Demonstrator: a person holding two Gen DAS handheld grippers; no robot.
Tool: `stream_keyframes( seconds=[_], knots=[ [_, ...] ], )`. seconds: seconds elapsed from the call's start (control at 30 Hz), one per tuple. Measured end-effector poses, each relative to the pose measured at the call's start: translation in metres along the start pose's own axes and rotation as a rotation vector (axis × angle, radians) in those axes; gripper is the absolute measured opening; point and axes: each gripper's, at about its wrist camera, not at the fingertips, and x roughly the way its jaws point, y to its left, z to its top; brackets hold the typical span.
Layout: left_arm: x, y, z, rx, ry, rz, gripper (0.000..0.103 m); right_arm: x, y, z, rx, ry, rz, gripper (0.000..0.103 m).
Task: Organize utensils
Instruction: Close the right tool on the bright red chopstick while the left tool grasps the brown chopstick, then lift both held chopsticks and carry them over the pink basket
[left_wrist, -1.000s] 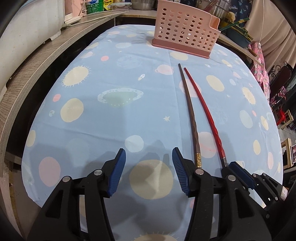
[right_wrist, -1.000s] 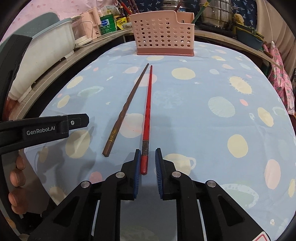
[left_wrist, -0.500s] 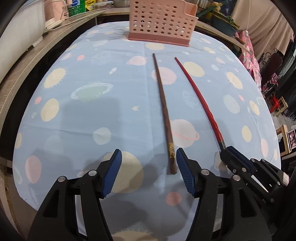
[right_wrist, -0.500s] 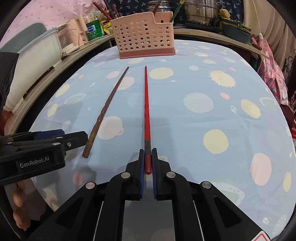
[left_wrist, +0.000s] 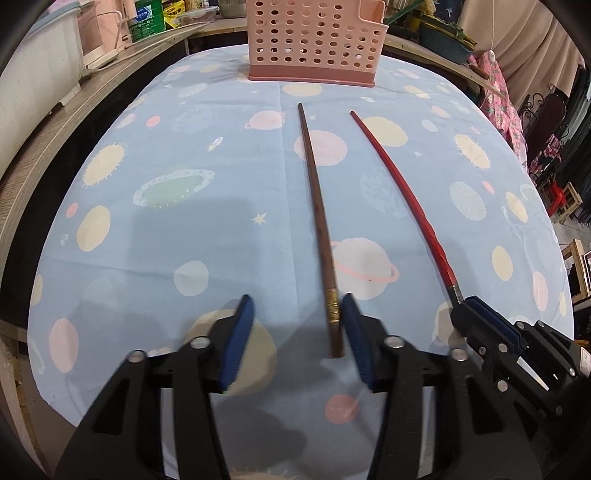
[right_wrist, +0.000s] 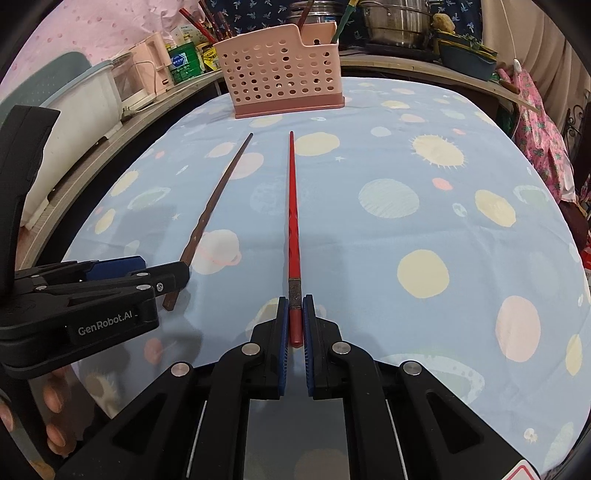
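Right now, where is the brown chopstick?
The brown chopstick lies on the tablecloth, left of the red chopstick, its thick end inside the open left claw, tip toward the pink basket.

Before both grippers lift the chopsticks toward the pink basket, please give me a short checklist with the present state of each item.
1. Right gripper shut on red chopstick: ok.
2. Left gripper around the thick end of the brown chopstick: ok, chopstick sits near the right finger.
3. Left gripper shut: not ok, open.
4. Pink basket upright ahead: ok.
5. Free room inside basket: cannot tell.
6. Tablecloth path free of other things: ok.
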Motion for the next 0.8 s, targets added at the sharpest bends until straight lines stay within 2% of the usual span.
stream_keyframes(
  seconds=[0.1,0.43,0.63,0.8],
  knots=[
    [-0.001,0.005,0.001,-0.015,0.012,-0.031,0.007,0.000,0.000,-0.001,0.001,0.001,0.000,0.007],
    [-0.011,0.012,0.005,-0.042,-0.006,-0.036,0.007,-0.010,-0.001,0.004,0.001,-0.020,0.004,0.007],
    [-0.030,0.018,0.015,-0.056,-0.044,-0.051,0.007,-0.032,-0.002,0.022,0.013,-0.079,0.015,0.007],
    [-0.054,0.026,0.032,-0.076,-0.105,-0.069,0.007,-0.058,-0.005,0.051,0.025,-0.156,0.030,0.007]
  ],
)
